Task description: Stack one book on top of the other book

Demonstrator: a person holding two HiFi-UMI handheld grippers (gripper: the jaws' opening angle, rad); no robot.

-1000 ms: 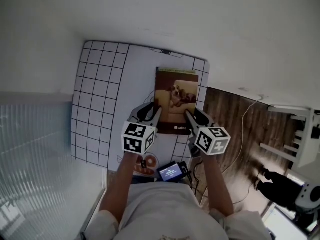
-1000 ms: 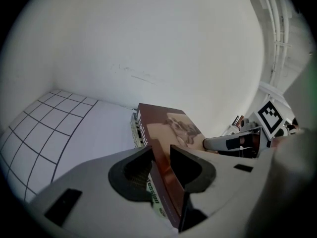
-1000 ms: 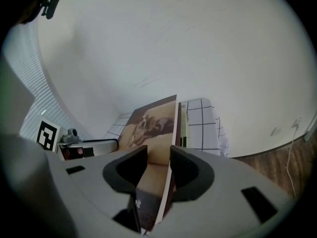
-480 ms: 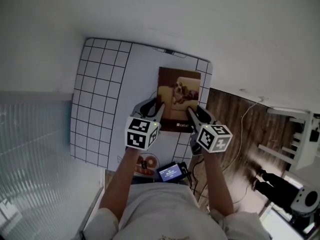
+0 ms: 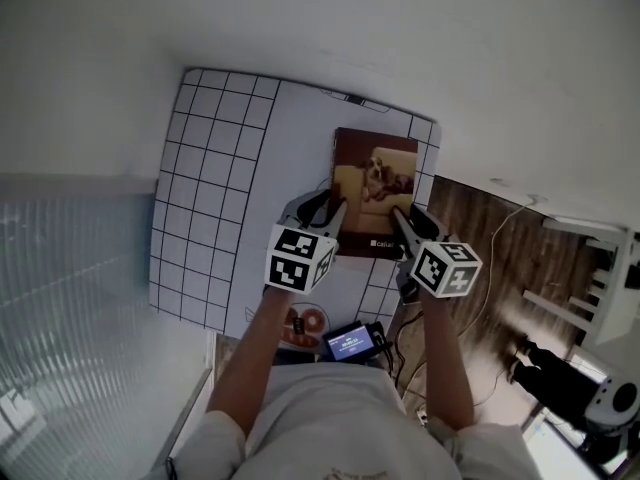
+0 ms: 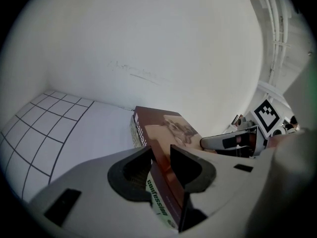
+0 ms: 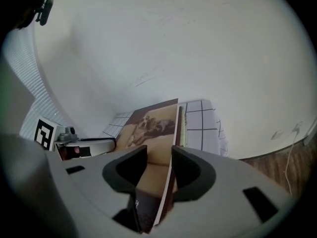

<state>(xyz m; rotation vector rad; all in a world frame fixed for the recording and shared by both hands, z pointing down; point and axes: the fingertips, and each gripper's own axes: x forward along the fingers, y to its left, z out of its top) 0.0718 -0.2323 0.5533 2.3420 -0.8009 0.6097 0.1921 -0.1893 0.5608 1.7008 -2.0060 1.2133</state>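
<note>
A brown book [image 5: 375,188] with a dog on its cover lies near the right edge of the checked white table [image 5: 210,198]. My left gripper [image 5: 322,213] is shut on its near left edge, my right gripper [image 5: 405,218] on its near right edge. In the left gripper view the brown book [image 6: 168,128] runs between the jaws of the left gripper [image 6: 161,155]. Directly under it sits a second book [image 6: 157,209] with a white spine and green lettering. The right gripper view shows the dog cover [image 7: 148,125] between the jaws of the right gripper [image 7: 158,155]. I cannot tell if the lower book is gripped too.
A small device with a lit screen [image 5: 348,343] and a round orange object [image 5: 303,323] sit by the table's near edge. Wooden floor [image 5: 480,258] with a white cable [image 5: 500,223] lies to the right. White furniture [image 5: 600,268] stands further right.
Only the head view has drifted a little. Both grippers and the brown book keep their places on the table.
</note>
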